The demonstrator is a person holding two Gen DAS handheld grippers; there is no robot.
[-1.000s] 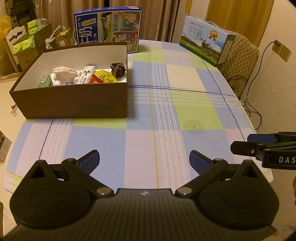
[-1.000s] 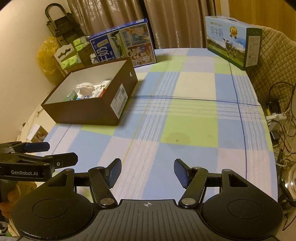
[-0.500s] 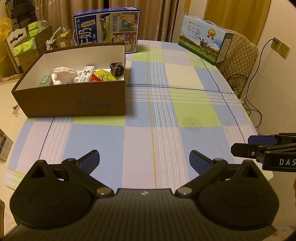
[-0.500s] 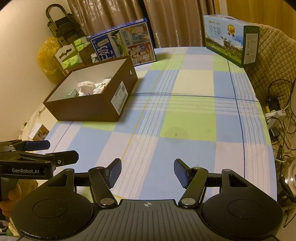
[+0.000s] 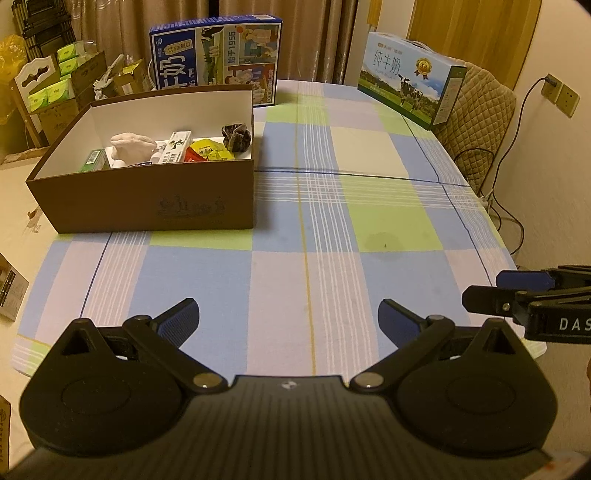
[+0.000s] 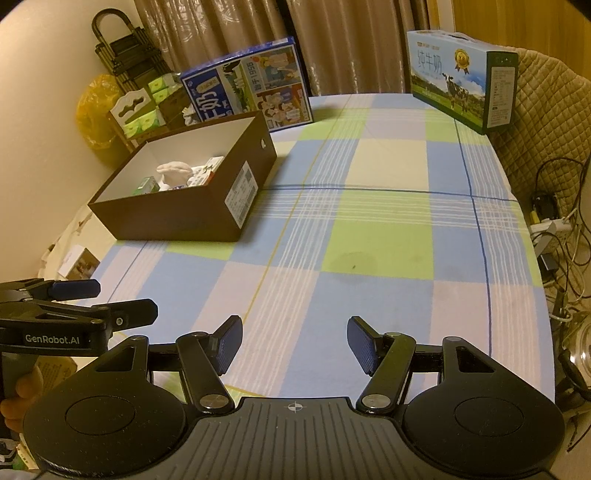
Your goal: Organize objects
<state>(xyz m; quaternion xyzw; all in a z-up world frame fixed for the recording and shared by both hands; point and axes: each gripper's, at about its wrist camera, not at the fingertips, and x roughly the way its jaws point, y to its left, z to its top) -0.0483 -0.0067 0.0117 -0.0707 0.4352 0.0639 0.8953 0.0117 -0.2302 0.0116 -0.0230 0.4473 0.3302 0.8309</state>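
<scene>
Fingers (image 5: 181, 321) spread, empty, above checked tablecloth (image 5: 388, 221); curtains (image 6: 221, 33) behind.

Both views are lit dimly by warm yellowish indoor light; soft shadows are cast, straight edges are bent by fisheye distortion, corners are vignetted, and mild softness is seen
</scene>
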